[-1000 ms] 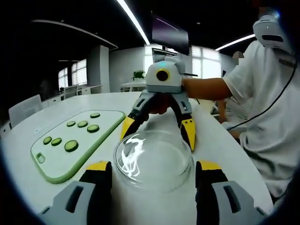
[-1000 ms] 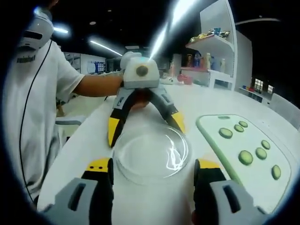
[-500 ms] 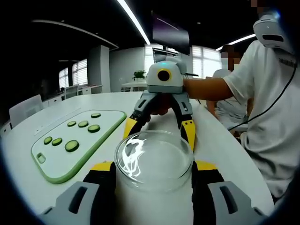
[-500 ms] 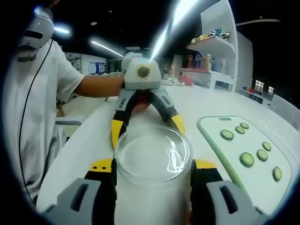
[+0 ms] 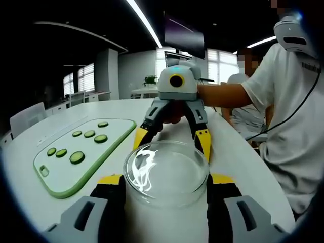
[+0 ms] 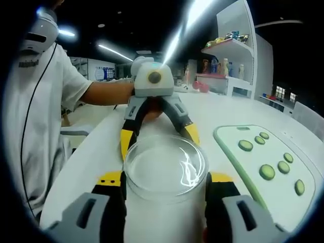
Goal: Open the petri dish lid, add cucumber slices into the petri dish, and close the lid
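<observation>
A clear glass petri dish (image 5: 166, 171) with its lid on stands on the white table between my two grippers, which face each other. In the left gripper view my left gripper (image 5: 166, 186) has its jaws pressed against the dish's sides, shut on it. Across the dish my right gripper (image 5: 171, 144) clasps the far half with its yellow fingertips. The right gripper view mirrors this: the right gripper (image 6: 164, 183) is shut on the petri dish (image 6: 165, 167), and the left gripper (image 6: 158, 137) is opposite. Several cucumber slices (image 5: 77, 157) (image 6: 267, 172) lie on a green cutting board (image 5: 61, 176) (image 6: 229, 147).
A person in a white shirt (image 5: 296, 116) (image 6: 35, 106) stands at the table's edge beside the dish. A shelf with bottles (image 6: 230, 55) stands behind the table. A white chair (image 5: 25, 119) sits beyond the board.
Both grippers' jaws have come in from a wider stance and now press on the petri dish. The dish sits slightly higher in both views than one second ago.
</observation>
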